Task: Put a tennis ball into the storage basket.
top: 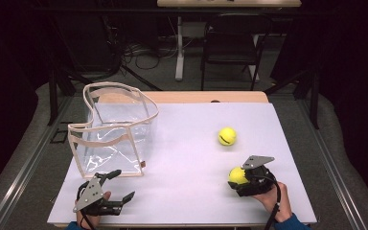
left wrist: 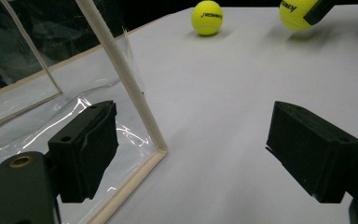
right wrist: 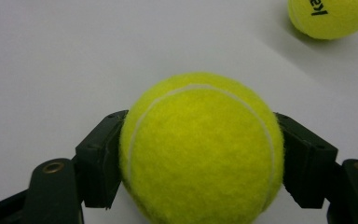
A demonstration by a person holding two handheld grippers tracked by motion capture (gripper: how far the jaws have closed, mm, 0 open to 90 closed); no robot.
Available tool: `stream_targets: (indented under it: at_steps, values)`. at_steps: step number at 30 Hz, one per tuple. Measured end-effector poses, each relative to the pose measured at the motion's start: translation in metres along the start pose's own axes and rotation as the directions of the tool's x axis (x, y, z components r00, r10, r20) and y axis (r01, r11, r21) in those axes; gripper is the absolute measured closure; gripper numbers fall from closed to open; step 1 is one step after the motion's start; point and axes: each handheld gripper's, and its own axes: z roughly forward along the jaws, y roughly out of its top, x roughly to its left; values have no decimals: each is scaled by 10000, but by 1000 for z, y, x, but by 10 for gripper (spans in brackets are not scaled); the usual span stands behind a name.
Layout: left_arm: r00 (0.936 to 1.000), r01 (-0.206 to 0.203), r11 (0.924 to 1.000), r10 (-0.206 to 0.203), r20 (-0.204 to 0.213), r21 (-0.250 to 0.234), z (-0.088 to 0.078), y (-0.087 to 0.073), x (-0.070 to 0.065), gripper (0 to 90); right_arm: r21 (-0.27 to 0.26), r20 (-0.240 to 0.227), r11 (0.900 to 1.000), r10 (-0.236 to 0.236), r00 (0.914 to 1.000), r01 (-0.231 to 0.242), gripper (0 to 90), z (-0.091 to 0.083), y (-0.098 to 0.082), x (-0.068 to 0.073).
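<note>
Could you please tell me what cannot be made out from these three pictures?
- The held tennis ball: its underside, hidden by its own bulk in the right gripper view; table contact unclear.
- The loose tennis ball: cut by the top edge there; printed name incomplete.
- The clear bag: contents uncertain through glare in the high view.

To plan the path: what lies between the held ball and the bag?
Only bare table, in the high view, between the held ball and the bag.
</note>
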Motion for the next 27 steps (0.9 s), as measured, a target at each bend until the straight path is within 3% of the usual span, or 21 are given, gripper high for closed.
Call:
stream_targets:
  at_steps: [18, 27]
  values:
    - [10000, 51, 10000, -51, -67, 17, 1, 0, 0, 161, -337, -58, 9994, -10, 10000, 8, 260, -3, 9, -3]
    - [10000, 68, 10000, -68, -56, -30, 0, -1, 1, 161, -341, -332, 9989, -344, 9989, 333, 261, 4, 20, 3]
